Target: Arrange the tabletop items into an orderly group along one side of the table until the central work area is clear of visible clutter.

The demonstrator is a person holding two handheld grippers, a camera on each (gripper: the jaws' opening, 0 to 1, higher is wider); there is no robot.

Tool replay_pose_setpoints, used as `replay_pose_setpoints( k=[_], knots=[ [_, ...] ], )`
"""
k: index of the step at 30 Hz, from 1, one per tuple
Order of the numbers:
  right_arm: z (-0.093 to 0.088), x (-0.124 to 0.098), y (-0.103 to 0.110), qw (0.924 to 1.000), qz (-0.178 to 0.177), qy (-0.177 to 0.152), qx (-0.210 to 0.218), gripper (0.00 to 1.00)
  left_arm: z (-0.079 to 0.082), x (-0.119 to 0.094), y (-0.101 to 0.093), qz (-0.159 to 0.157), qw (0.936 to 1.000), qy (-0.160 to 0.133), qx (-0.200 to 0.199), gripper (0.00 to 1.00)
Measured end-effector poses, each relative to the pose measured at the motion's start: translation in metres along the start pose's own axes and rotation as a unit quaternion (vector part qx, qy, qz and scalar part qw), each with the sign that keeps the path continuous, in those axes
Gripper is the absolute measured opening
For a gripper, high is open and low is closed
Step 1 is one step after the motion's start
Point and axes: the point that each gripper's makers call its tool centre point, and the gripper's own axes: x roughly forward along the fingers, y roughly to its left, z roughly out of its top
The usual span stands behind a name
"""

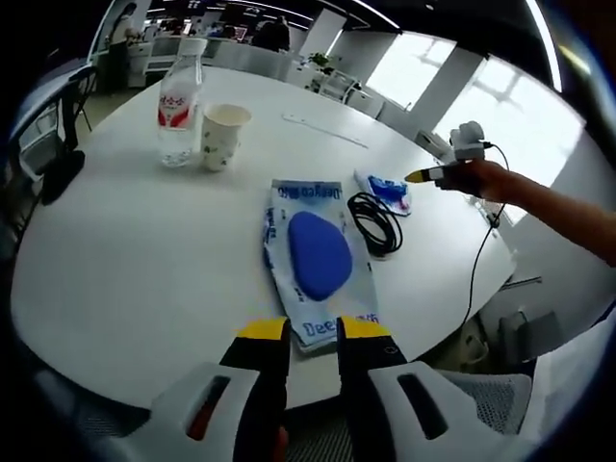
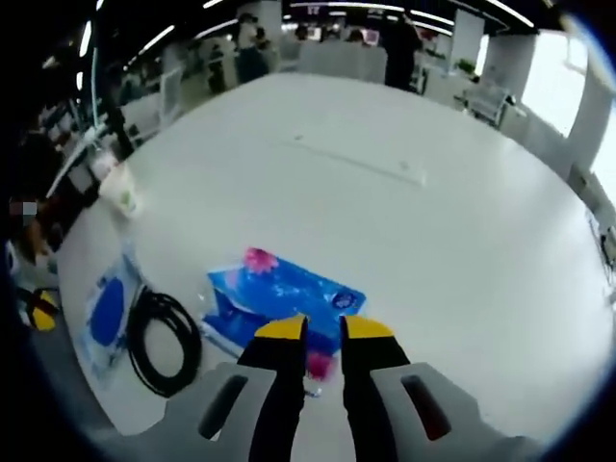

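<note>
Your right gripper (image 2: pixel 318 332) has its fingers slightly parted over the blue tissue pack (image 2: pixel 279 294) near the worktop (image 2: pixel 414 250) edge, gripping nothing yet. Your left gripper (image 1: pixel 313 332), likewise narrowly open, faces the blue pouch (image 1: pixel 313 255). Next, close on the pack and carry it toward the bottle (image 1: pixel 180 101) and cup (image 1: pixel 221 135).

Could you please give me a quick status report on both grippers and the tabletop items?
Left gripper open at the blue mouse packet. Right gripper open over the blue tissue pack. Black cable between them; bottle and paper cup stand apart.
</note>
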Motion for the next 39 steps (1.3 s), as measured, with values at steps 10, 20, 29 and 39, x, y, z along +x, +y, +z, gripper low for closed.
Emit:
replay_pose_setpoints(
  k=[10,20,29,39],
  knots=[
    [0.031,0.01,0.086,0.9883,0.105,-0.032,-0.106,0.11,-0.022,0.005,-0.006,0.004,0.9988,0.049,0.0,0.17],
    [0.023,0.025,0.181,0.9542,0.214,-0.008,-0.208,0.15,-0.034,0.012,-0.015,-0.005,0.997,0.077,-0.012,0.14],
    [0.019,0.036,0.203,0.945,0.239,0.011,-0.223,0.17,-0.039,0.014,-0.017,-0.005,0.9964,0.081,-0.025,0.14],
    [0.009,0.044,0.215,0.9372,0.25,0.031,-0.241,0.15,-0.043,0.022,-0.02,-0.016,0.994,0.082,-0.07,0.15]
  ],
)
